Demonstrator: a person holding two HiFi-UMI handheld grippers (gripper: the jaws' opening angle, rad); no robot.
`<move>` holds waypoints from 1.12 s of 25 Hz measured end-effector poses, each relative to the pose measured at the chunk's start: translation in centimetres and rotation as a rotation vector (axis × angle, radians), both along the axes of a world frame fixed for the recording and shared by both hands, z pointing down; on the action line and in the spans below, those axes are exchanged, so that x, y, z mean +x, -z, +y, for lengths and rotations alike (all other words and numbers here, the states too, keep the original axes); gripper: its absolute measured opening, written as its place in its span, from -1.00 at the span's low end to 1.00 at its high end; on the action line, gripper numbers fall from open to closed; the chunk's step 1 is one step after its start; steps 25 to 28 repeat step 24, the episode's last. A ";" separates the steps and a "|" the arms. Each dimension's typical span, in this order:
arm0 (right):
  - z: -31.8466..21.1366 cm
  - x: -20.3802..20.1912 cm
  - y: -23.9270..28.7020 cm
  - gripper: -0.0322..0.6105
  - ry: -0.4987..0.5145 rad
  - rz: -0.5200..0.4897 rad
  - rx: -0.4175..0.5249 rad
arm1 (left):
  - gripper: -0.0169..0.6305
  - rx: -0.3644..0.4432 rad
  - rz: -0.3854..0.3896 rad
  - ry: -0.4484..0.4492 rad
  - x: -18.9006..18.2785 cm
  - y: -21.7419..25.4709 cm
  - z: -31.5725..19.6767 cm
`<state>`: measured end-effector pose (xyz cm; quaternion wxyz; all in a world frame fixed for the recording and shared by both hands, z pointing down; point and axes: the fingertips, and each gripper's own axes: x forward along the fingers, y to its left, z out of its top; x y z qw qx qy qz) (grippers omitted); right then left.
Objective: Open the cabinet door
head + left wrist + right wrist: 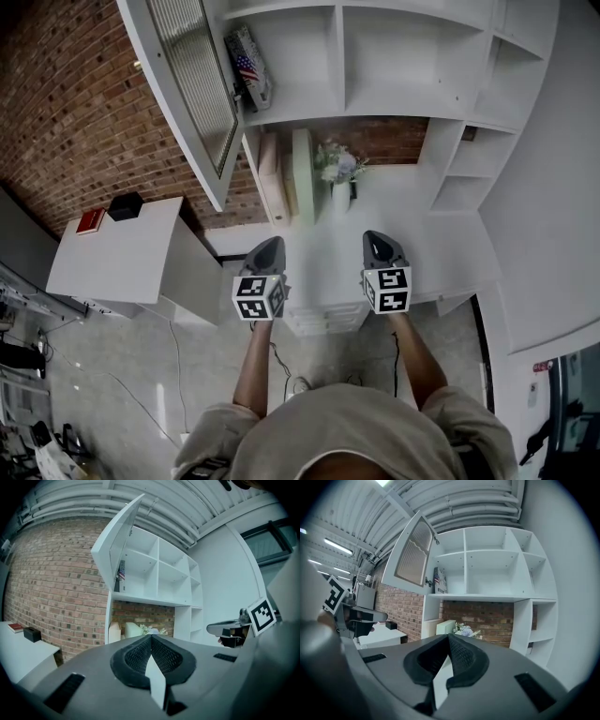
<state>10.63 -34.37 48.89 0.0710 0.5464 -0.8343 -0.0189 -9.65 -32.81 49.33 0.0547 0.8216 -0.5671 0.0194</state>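
Observation:
The white wall cabinet (pixel 375 56) has open shelves, and its glass-panelled door (pixel 192 84) stands swung wide to the left. The door also shows in the left gripper view (pixel 117 550) and in the right gripper view (pixel 412 557). My left gripper (pixel 267 246) and right gripper (pixel 380 239) hover side by side over the white counter (pixel 441 244), well short of the cabinet and touching nothing. In their own views the left gripper (pixel 151 637) and the right gripper (pixel 448 637) each have the jaws closed together with nothing between them.
A vase of flowers (pixel 339 173) and pale boxes (pixel 286 178) stand on the counter under the shelves. A flag-printed item (pixel 249 66) sits on the lower left shelf. At the left, a white side table (pixel 127 262) holds a red book (pixel 91 221) and a black box (pixel 125 205).

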 end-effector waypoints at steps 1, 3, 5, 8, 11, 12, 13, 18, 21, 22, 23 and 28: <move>0.0 0.1 0.0 -0.86 -0.002 0.000 0.001 | -0.87 0.000 0.000 0.000 0.1 0.0 0.0; -0.1 0.2 -0.1 -0.86 -0.006 0.000 0.001 | -0.87 -0.001 -0.002 -0.002 0.1 -0.1 -0.1; -0.2 0.3 0.0 -0.86 -0.011 0.002 0.002 | -0.87 -0.003 -0.002 0.000 0.1 0.0 -0.2; -0.3 0.5 0.1 -0.86 -0.016 0.003 0.004 | -0.87 0.002 0.001 -0.001 0.0 0.1 -0.3; -0.3 0.6 0.1 -0.86 -0.020 0.005 0.006 | -0.87 0.002 0.002 -0.005 0.1 -0.1 -0.4; -0.3 0.6 0.1 -0.86 -0.021 0.006 0.007 | -0.87 0.000 0.002 -0.006 0.1 -0.1 -0.4; -0.3 0.6 0.1 -0.86 -0.022 0.007 0.006 | -0.87 0.000 0.003 -0.006 0.1 -0.1 -0.5; -0.6 0.5 0.0 -0.86 -0.024 0.009 0.008 | -0.87 0.002 0.005 -0.010 0.1 -0.1 -0.7; -0.6 0.3 -0.1 -0.86 -0.024 0.012 0.004 | -0.87 0.004 0.004 -0.013 0.0 -0.2 -0.8; -0.6 0.3 -0.1 -0.86 -0.024 0.013 0.003 | -0.87 0.003 0.005 -0.013 0.0 -0.2 -0.8; -0.6 0.2 0.0 -0.86 -0.025 0.014 0.003 | -0.87 0.003 0.005 -0.014 0.0 -0.2 -0.8; -0.7 0.1 0.0 -0.86 -0.025 0.015 0.003 | -0.87 0.002 0.006 -0.014 0.0 -0.2 -0.8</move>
